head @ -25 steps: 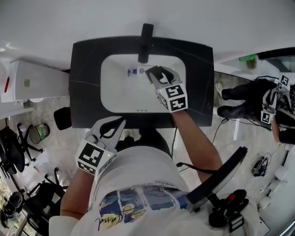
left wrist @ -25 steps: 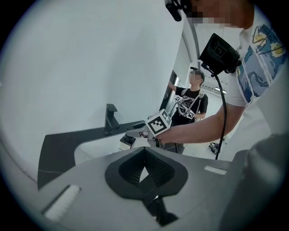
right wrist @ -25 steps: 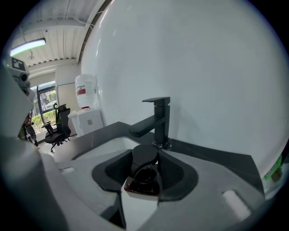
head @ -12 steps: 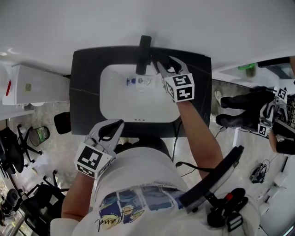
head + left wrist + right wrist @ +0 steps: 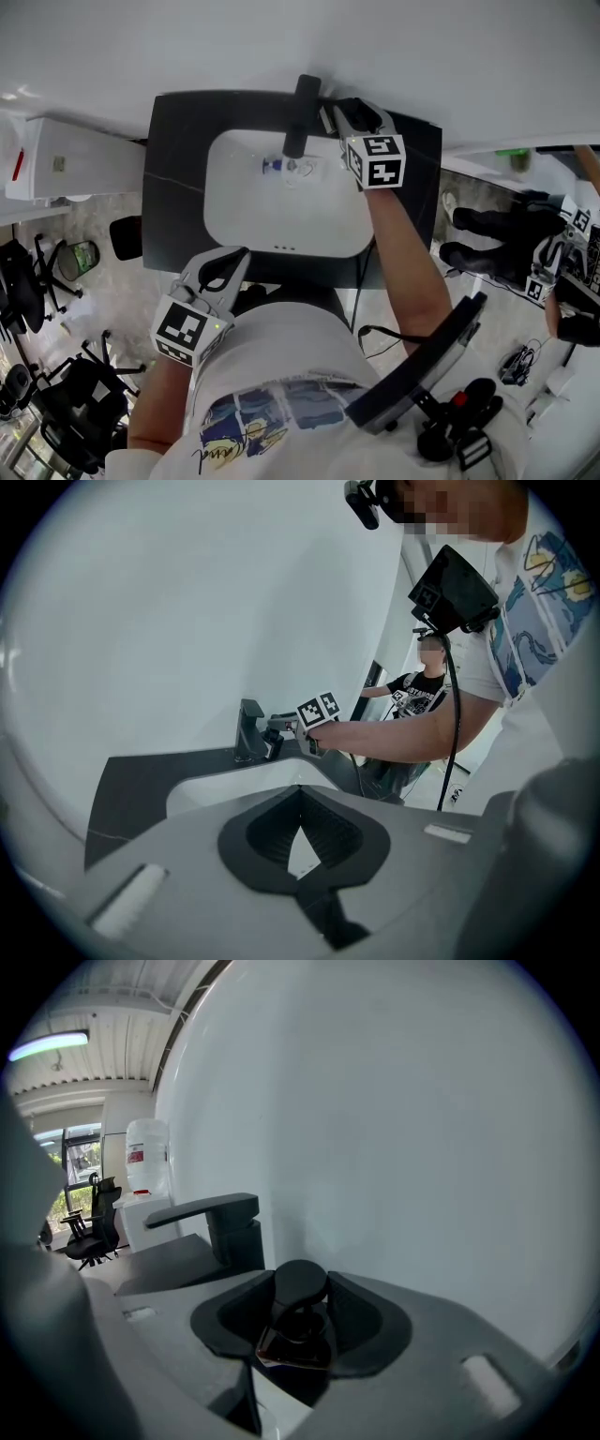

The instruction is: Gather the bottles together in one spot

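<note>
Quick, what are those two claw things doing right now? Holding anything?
Left gripper: closed, fingers together, nothing between them.
Right gripper: closed on a small dark bottle with a black cap.

Centre, right gripper view: dark-capped bottle (image 5: 300, 1286) body hidden behind jaws | upper centre, head view: small bottle (image 5: 286, 168) partly under faucet (image 5: 300, 114), details too small to tell

shirt (image 5: 281, 370): white, blue-yellow print | left gripper (image 5: 234, 259), right gripper (image 5: 334, 106): grey, black-white marker cubes (image 5: 191, 327)
</note>
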{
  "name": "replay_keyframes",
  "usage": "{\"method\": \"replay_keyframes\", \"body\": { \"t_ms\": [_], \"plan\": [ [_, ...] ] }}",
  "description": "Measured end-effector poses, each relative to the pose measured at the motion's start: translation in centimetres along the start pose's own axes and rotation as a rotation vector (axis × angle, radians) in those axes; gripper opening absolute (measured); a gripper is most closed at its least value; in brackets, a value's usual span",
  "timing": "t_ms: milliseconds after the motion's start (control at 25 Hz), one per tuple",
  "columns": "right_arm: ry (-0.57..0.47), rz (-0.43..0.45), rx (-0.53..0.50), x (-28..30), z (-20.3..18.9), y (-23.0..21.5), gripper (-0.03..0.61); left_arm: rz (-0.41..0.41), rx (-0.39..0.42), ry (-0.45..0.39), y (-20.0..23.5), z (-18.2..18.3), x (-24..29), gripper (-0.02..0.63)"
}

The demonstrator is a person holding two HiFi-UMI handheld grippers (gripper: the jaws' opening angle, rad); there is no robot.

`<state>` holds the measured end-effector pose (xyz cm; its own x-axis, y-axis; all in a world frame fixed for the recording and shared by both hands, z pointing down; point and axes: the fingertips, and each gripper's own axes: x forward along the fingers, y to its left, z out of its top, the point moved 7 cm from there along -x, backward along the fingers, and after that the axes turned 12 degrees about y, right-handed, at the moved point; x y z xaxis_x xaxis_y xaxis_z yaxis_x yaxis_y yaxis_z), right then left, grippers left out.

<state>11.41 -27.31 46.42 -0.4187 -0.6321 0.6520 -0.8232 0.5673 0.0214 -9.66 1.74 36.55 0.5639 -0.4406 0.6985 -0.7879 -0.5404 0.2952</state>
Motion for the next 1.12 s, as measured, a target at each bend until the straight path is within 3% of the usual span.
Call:
{"method": "replay_keyframes", "body": {
  "t_ms": [560, 760, 1120],
  "plan": [
    [-0.049, -0.037, -0.015, 1.1, 0.2, -0.4, 0.179, 0.009, -0.021, 0.013, 0.2, -0.2, 0.6, 0.002],
    [-0.045, -0.026, -0.012, 0.8, -0.2, -0.2, 0.255, 0.0, -0.012, 0.015, 0.1, -0.2, 0.5, 0.002],
    [-0.019, -0.034, -0.007, -1.7, -3.0, 1.1, 0.258, -0.028, -0.003, 0.011, -0.2, -1.0, 0.4, 0.002]
  ]
}}
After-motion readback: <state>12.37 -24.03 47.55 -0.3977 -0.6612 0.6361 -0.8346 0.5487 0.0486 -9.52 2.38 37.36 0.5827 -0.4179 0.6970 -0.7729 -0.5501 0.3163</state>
